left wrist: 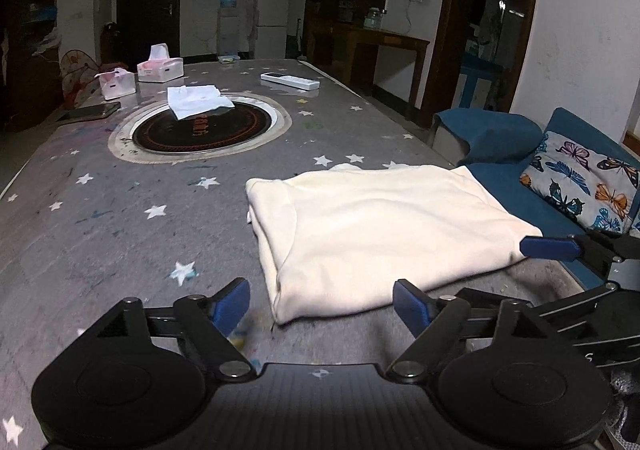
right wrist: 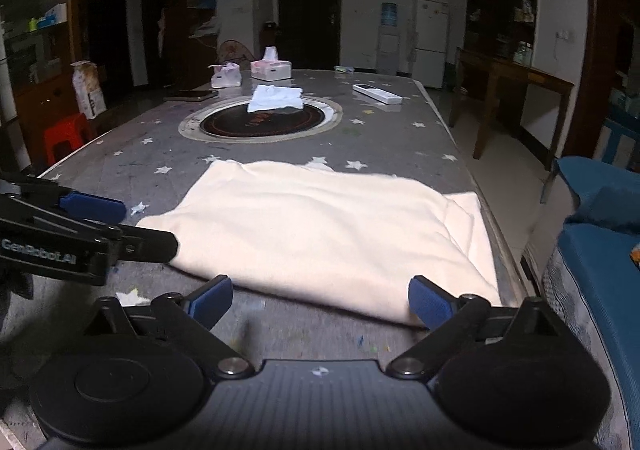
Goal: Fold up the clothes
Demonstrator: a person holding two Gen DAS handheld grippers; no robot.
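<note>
A cream garment (left wrist: 376, 234) lies folded into a flat rectangle on the grey star-patterned table (left wrist: 120, 209), near its front right edge. It also shows in the right wrist view (right wrist: 320, 226). My left gripper (left wrist: 322, 304) is open and empty, just short of the garment's near left corner. My right gripper (right wrist: 320, 300) is open and empty, just short of the garment's near edge. Each gripper shows in the other's view: the right one at the garment's right corner (left wrist: 552, 248), the left one at its left corner (right wrist: 96, 209).
A folded white cloth (left wrist: 198, 101) lies on the round hotplate inset (left wrist: 200, 127). Two tissue boxes (left wrist: 160, 67), a phone (left wrist: 90, 111) and a white remote (left wrist: 290, 81) sit at the far end. A blue sofa with a butterfly cushion (left wrist: 580, 177) borders the table's right side.
</note>
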